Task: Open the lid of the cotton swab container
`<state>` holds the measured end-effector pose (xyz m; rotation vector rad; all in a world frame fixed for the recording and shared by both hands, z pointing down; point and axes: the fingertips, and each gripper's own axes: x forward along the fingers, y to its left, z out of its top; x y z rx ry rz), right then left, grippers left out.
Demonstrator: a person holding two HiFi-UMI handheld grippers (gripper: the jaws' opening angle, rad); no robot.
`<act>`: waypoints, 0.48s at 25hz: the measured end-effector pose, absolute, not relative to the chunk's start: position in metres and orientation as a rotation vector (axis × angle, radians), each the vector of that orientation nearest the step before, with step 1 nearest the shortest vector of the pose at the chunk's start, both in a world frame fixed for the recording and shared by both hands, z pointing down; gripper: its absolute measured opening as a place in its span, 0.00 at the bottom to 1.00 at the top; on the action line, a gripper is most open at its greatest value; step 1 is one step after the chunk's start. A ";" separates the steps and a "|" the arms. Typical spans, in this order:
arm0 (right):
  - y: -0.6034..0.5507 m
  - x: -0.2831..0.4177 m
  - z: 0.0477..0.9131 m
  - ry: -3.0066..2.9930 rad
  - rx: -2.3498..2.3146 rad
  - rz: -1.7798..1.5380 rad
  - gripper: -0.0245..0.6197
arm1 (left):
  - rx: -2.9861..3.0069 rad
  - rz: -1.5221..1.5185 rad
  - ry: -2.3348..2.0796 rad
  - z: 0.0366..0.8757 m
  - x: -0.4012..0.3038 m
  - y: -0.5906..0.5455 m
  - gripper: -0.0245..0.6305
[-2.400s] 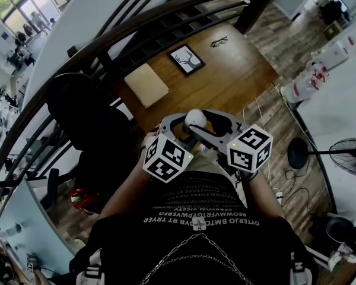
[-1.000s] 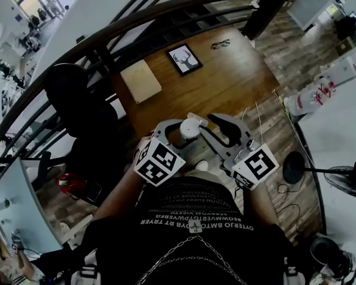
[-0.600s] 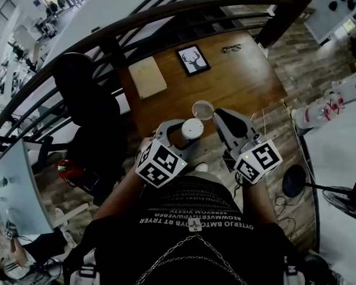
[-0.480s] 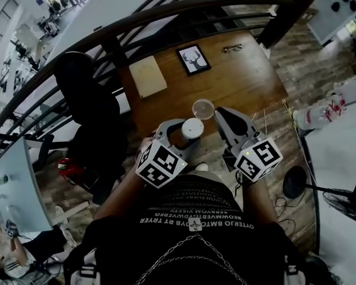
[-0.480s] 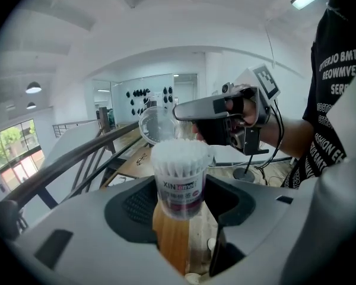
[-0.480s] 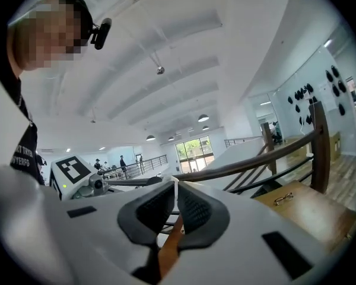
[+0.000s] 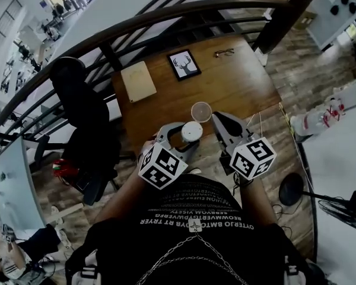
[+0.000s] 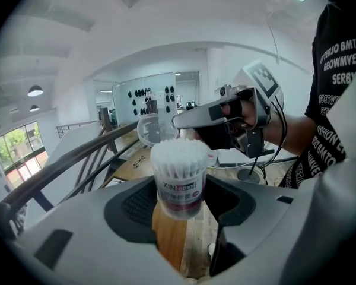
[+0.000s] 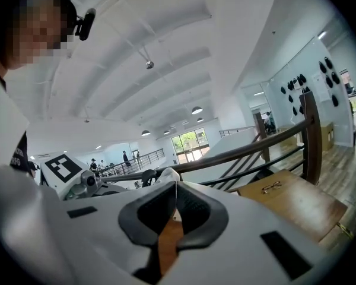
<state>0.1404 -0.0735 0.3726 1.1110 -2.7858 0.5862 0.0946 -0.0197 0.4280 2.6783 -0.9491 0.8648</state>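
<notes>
The cotton swab container [image 7: 191,130] is a clear tub packed with white swabs [image 8: 178,159]. It stands upright in the air, lidless, and my left gripper [image 7: 186,139] is shut on its body [image 8: 179,202]. The clear round lid [image 7: 201,111] hangs just beyond the tub, tilted [image 8: 147,129]. My right gripper [image 7: 216,117] has just been closing its jaws and is now shut with the lid's thin rim pinched at the tips [image 8: 177,122]. In the right gripper view the pads [image 9: 175,186] meet along a thin line.
Below my hands is a wooden table [image 7: 237,88] with a framed deer picture [image 7: 183,64], glasses [image 7: 223,53] and a pale board [image 7: 137,81]. A dark railing [image 7: 136,25] curves behind it. A black chair [image 7: 83,105] is at the left and a fan [image 7: 344,206] on the floor at the right.
One second ago the lid sat on the tub with the right jaws open beside it. Now the lid is off and lifted past the tub, and the right jaws are shut.
</notes>
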 end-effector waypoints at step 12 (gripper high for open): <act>-0.079 0.181 0.413 -2.670 1.072 0.685 0.06 | 2.646 0.861 -1.030 0.438 0.141 -0.022 0.44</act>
